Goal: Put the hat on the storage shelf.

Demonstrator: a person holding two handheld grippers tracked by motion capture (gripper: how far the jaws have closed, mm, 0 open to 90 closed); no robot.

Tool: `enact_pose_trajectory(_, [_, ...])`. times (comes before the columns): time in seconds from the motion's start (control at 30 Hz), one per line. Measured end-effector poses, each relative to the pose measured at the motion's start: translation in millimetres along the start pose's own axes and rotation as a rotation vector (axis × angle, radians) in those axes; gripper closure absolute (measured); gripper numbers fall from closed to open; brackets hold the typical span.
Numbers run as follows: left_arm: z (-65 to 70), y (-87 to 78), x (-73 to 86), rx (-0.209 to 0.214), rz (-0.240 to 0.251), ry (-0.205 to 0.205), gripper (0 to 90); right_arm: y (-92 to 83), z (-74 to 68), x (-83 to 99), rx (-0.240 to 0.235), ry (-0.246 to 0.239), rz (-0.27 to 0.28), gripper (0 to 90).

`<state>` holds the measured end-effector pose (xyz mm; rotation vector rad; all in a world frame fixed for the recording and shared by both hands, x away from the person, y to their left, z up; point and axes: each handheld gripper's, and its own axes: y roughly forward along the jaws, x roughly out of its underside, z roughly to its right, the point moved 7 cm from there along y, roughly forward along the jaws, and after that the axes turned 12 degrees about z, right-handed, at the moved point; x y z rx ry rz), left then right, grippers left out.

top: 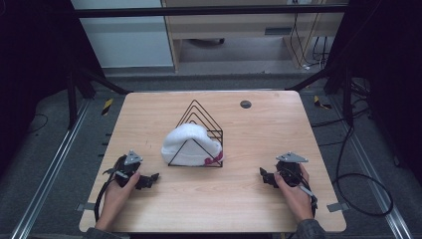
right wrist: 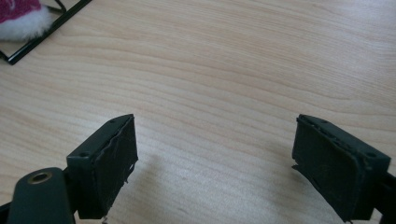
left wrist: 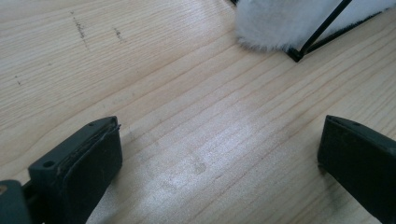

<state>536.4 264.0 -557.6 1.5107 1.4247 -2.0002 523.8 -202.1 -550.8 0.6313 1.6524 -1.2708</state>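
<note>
The table (top: pixel 249 144) looks like pale wood with a fine straight grain, smooth, with a soft sheen under the light and a few small dark scuffs. The rack (top: pixel 199 117) is thin black wire, apparently metal, matt. The white item (top: pixel 186 144) in it is fluffy, fuzzy cloth with a pink patch at 1 end. The gripper pads (right wrist: pixel 112 163) look like matt black rubber, rough and frayed at the edges.

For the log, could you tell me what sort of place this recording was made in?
Probably a lab recording station: a wooden table within a dark frame, floor rails, loose cables, and a person holding the left gripper and right gripper.
</note>
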Motion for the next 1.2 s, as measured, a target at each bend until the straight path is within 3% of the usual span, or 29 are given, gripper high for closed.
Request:
enact_pose_trajectory(0.53, [0.0, 0.1, -0.1, 0.001, 0.001, 0.000, 0.0, 11.5, 4.5, 0.2, 0.024, 0.029, -0.028, 13.4])
enact_pose_trajectory(0.67, [0.1, 0.1, 0.0, 0.001, 0.001, -0.001, 0.0, 12.6, 3.7, 0.2, 0.035, 0.022, -0.032, 13.0])
enact_pose_trajectory(0.77, [0.0, 0.0, 0.1, 0.002, -0.001, 0.001, 0.0, 13.9, 1.0, 1.4, 0.052, -0.020, -0.046, 12.1])
enact_pose_trajectory(1.2, [-0.2, -0.2, 0.2, 0.002, -0.002, 0.005, 0.0, 9.3, -3.7, 4.2, 0.074, 0.005, -0.046, 11.4])
